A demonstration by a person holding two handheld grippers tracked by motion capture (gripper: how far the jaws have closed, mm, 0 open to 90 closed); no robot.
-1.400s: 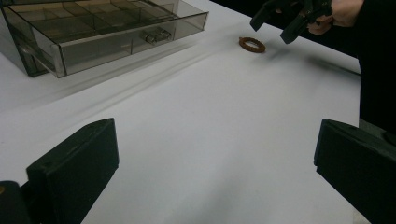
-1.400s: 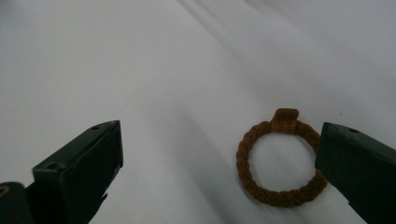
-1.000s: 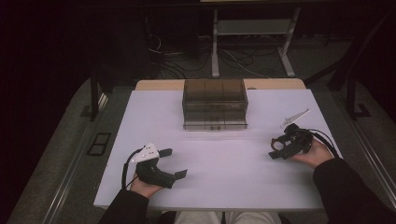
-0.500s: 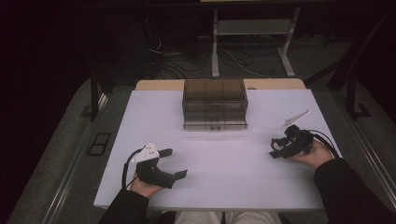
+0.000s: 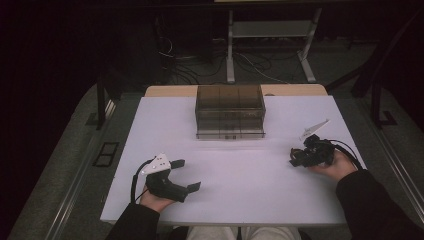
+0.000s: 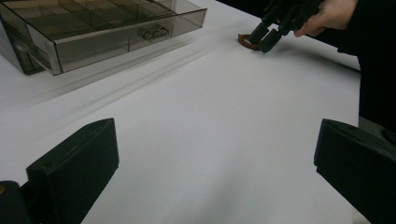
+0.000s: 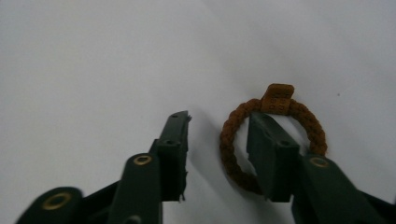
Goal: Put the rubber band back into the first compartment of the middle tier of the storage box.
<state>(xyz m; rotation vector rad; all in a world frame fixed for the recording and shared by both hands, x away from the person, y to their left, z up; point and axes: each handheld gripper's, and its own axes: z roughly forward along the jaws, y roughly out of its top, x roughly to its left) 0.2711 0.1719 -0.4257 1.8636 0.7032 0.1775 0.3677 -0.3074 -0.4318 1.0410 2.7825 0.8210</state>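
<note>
A brown braided ring (image 7: 228, 144) with a small square tag lies flat on the white table (image 5: 240, 180) at the right. My right gripper (image 7: 219, 119) stands open, tips down on it. One jaw is outside the ring's left side and the other sits inside the loop. From the left gripper view, the ring (image 6: 245, 41) shows just beside that right gripper (image 6: 264, 39). My left gripper (image 5: 187, 175) rests at the front left, jaws wide open with nothing between them (image 6: 215, 126).
A smoky see-through drawer box (image 5: 230, 111) stands at the back middle of the table. Its front drawer (image 6: 116, 35), with dividers and a small handle, sticks out toward me. Open white tabletop lies between the two hands. The table's right edge is close to the right hand.
The right gripper has shifted only slightly over the ring. The left gripper has stayed where it was.
</note>
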